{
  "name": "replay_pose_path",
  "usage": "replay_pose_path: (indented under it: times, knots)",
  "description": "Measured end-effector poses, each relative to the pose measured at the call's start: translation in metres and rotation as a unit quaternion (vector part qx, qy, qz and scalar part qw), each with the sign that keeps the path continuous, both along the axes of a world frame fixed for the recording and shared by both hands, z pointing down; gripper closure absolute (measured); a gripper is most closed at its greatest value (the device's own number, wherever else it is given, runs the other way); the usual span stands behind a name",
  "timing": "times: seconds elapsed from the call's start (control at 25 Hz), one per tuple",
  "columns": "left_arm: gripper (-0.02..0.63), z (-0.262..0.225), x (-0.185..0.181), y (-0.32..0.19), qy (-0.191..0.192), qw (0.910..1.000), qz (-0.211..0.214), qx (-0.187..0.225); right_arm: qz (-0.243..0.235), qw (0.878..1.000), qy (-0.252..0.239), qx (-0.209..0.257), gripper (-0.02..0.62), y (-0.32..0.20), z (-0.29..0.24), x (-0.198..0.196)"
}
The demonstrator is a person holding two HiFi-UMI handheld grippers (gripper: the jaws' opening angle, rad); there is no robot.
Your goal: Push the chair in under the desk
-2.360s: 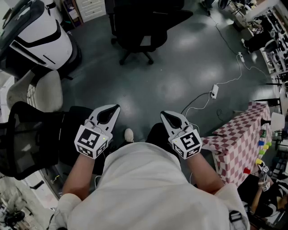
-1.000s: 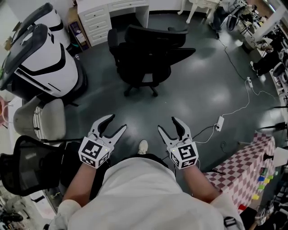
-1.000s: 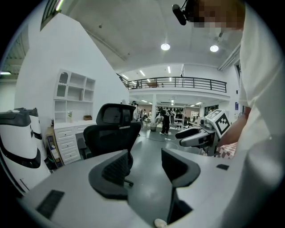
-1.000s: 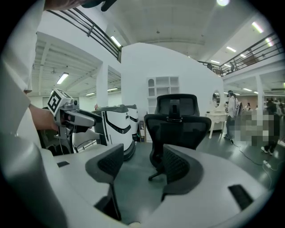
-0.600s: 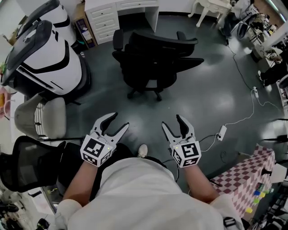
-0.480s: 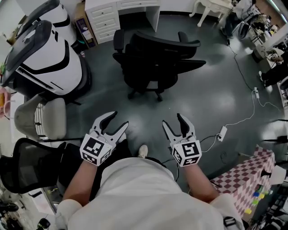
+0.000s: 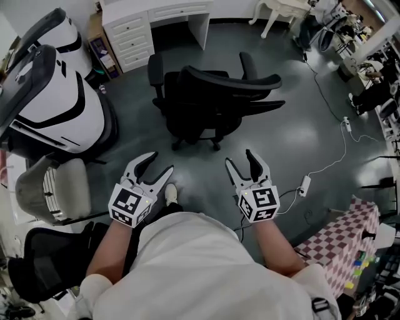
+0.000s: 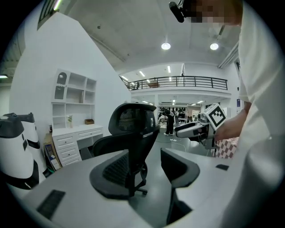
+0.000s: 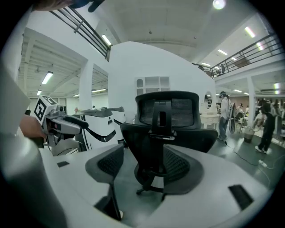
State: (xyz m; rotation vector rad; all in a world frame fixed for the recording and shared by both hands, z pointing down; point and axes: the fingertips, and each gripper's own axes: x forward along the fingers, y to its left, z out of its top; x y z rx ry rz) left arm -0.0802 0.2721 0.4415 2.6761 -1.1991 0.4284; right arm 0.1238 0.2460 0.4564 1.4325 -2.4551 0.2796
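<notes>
the black mesh office chair stands on the grey floor with its back toward us, short of the white drawered counter. we've stepped nearer, but there is no contact yet. left hand-held gripper and right hand-held gripper hang released, empty. no readable writing.

Black mesh office chair upright on floor, backrest toward camera, near white drawer desk, not under it.
</notes>
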Motion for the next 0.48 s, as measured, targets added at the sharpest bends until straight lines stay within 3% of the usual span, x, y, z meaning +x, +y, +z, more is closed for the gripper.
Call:
replay_pose_path:
  times: [0.48]
  knots:
    - [0.382, 0.006, -0.025, -0.086, -0.014, 0.9976, 0.067, 0.009, 0.086, 0.996, 0.011, 0.002, 0.331, -0.067, -0.010, -0.001]
